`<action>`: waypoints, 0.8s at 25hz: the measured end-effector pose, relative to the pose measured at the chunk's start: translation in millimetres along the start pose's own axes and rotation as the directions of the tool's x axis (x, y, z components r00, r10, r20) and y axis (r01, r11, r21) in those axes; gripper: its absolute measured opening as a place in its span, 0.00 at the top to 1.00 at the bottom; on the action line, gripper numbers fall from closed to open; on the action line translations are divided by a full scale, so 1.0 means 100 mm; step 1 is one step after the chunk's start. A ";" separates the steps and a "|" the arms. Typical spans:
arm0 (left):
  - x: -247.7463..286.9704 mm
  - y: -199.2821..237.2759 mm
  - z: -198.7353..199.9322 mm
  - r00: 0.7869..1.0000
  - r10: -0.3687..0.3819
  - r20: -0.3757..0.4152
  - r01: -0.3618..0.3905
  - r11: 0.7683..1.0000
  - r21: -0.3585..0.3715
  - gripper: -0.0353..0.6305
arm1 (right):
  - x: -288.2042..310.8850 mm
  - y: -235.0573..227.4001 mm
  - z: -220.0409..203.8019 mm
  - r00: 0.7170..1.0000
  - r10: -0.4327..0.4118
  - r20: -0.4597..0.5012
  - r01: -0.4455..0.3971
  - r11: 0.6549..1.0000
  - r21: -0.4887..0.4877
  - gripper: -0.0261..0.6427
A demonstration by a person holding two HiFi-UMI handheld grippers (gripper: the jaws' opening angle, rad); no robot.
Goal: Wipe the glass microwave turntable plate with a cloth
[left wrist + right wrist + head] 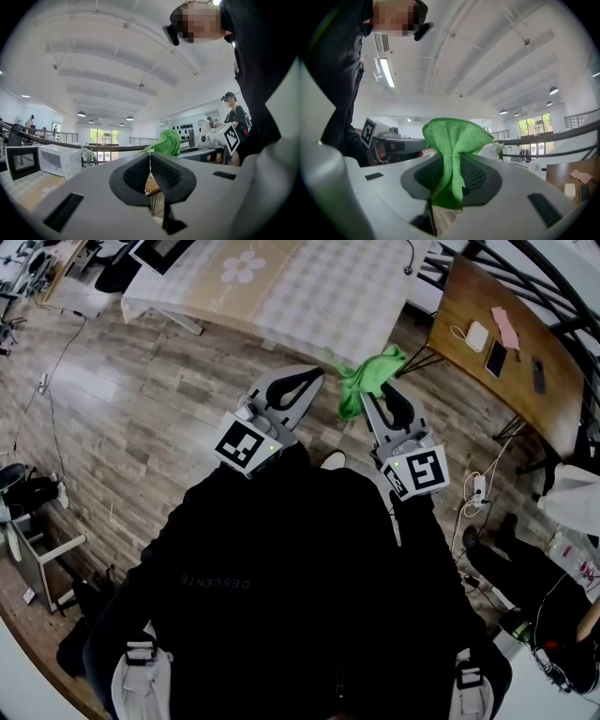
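Bright, even indoor light; strong fisheye bend with dark corners.
Ceiling lamps (pixel 553 90) and a tube light (pixel 387 71) glow, far windows (pixel 104 136) glare; the green cloth (pixel 457 140) reads sharp, the foreground beneath it soft; a pale sheen lies on the wooden floor (pixel 89 381).

Operator log | I see a black long-sleeved top (pixel 281 615) with faint grey lettering (pixel 216 582) | left gripper (pixel 305 381) and right gripper (pixel 382 401): pale grey shells, black ribbed pads (pixel 165 174) | each has a black-and-white square-marker cube (pixel 239 443) and a small green light.
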State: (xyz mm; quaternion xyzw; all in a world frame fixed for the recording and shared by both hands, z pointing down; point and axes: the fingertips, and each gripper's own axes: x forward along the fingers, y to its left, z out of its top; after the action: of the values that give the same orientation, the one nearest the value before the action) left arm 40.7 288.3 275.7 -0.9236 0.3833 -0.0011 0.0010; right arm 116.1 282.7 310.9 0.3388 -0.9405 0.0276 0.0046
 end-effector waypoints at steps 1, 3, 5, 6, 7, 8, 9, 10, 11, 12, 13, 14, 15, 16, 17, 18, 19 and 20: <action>0.02 0.01 0.01 1.000 0.001 0.005 -0.001 1.000 -0.001 0.91 | 0.00 -0.02 -0.01 1.000 -0.002 -0.002 0.002 1.000 0.004 0.78; 0.04 0.06 -0.03 1.000 0.009 -0.003 -0.009 1.000 -0.010 0.91 | 0.03 -0.07 -0.03 1.000 -0.004 -0.008 0.004 1.000 0.007 0.78; 0.06 0.13 -0.10 1.000 0.011 -0.013 -0.011 1.000 -0.017 0.91 | 0.09 -0.11 -0.06 1.000 -0.004 -0.012 0.004 1.000 0.007 0.78; 0.08 0.17 -0.11 1.000 0.009 -0.012 -0.009 1.000 -0.017 0.91 | 0.11 -0.13 -0.07 1.000 -0.006 -0.013 0.006 1.000 0.007 0.78; 0.10 0.20 -0.11 1.000 0.007 -0.008 -0.007 1.000 -0.015 0.91 | 0.14 -0.15 -0.08 1.000 -0.009 -0.014 0.009 1.000 0.006 0.78; 0.12 0.23 -0.12 1.000 0.003 -0.004 -0.003 1.000 -0.013 0.91 | 0.16 -0.17 -0.09 1.000 -0.013 -0.015 0.013 1.000 0.004 0.78; 0.13 0.26 -0.14 1.000 -0.001 -0.005 0.001 1.000 -0.013 0.91 | 0.19 -0.18 -0.10 1.000 -0.019 -0.016 0.019 1.000 0.003 0.78; 0.14 0.28 -0.17 1.000 -0.007 -0.009 0.007 1.000 -0.014 0.91 | 0.21 -0.20 -0.11 1.000 -0.025 -0.018 0.025 1.000 0.003 0.78; 0.15 0.31 -0.18 1.000 -0.014 -0.012 0.014 1.000 -0.014 0.91 | 0.24 -0.21 -0.11 0.999 -0.032 -0.021 0.032 0.999 0.003 0.78; 0.16 0.34 -0.17 1.000 -0.022 -0.009 0.022 1.000 -0.008 0.91 | 0.27 -0.23 -0.11 0.999 -0.038 -0.023 0.038 0.999 0.002 0.78; 0.19 0.39 -0.13 1.000 -0.030 0.002 0.030 1.000 0.000 0.91 | 0.32 -0.24 -0.10 0.999 -0.043 -0.025 0.043 0.999 0.001 0.78; 0.22 0.48 -0.08 0.999 -0.036 0.016 0.035 0.999 0.005 0.91 | 0.40 -0.26 -0.09 0.998 -0.048 -0.028 0.048 0.999 -0.002 0.78; 0.25 0.59 -0.05 0.999 -0.040 0.028 0.040 0.999 0.004 0.91 | 0.49 -0.29 -0.07 0.998 -0.052 -0.032 0.052 0.999 -0.007 0.78; 0.28 0.69 -0.04 0.998 -0.044 0.035 0.044 0.999 -0.002 0.91 | 0.58 -0.31 -0.06 0.998 -0.057 -0.036 0.056 0.998 -0.012 0.78; 0.30 0.79 -0.05 0.998 -0.048 0.036 0.049 0.999 -0.010 0.91 | 0.67 -0.33 -0.05 0.997 -0.063 -0.040 0.062 0.998 -0.015 0.78; 0.33 0.88 -0.07 0.998 -0.053 0.030 0.053 0.998 -0.018 0.91 | 0.75 -0.36 -0.04 0.997 -0.069 -0.043 0.068 0.998 -0.016 0.78; 0.35 0.97 -0.09 0.998 -0.057 0.023 0.057 0.998 -0.024 0.91 | 0.82 -0.39 -0.04 0.996 -0.076 -0.046 0.075 0.997 -0.015 0.78; 0.37 1.05 -0.12 0.998 -0.061 0.016 0.062 0.998 -0.029 0.91 | 0.90 -0.42 -0.04 0.995 -0.083 -0.048 0.082 0.997 -0.011 0.78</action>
State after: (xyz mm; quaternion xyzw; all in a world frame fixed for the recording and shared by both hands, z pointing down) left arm -7.0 188.0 287.2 -0.9349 0.3546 0.0116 -0.0100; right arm 73.8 193.5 319.2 0.3765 -0.9254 0.0312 0.0300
